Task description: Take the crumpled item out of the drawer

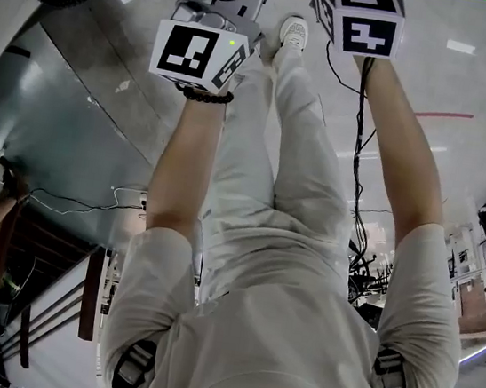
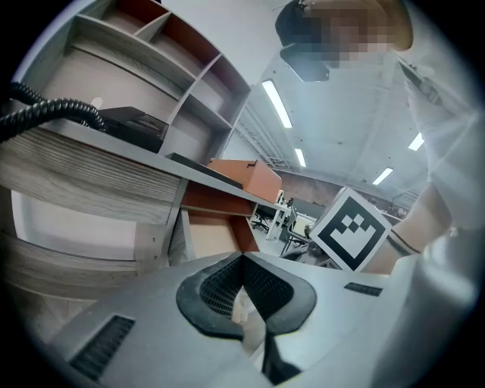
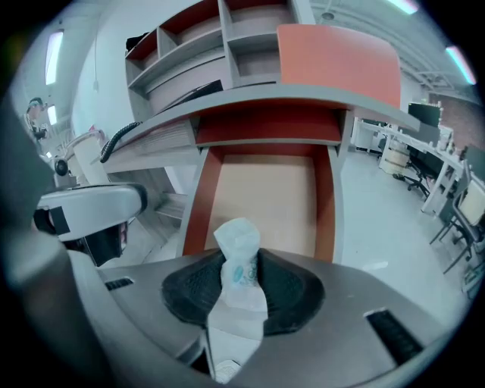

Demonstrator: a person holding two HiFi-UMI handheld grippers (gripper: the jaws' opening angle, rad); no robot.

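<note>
Crumpled item (image 3: 240, 267), a white wrapper twisted into a wad, is clamped between the dark ribbed pads of the right gripper (image 3: 241, 259). Its upper end stands up past the jaw tips and its lower end hangs down behind them. It is out of the drawer (image 3: 265, 198), which stands pulled open just beyond the jaws, showing a pale floor and red-brown side walls. The drawer hangs under the grey bench (image 3: 258, 100), which carries a unit of shelves (image 3: 227, 42) and a black coiled cable (image 3: 120, 138). The left gripper (image 2: 242, 259) has its jaws together, the pads meeting at the tips with nothing between them. It is held beside the bench front, to the left of the drawer in the right gripper view. In the head view, both of the person's forearms reach forward over the glossy floor (image 1: 467, 130).
</note>
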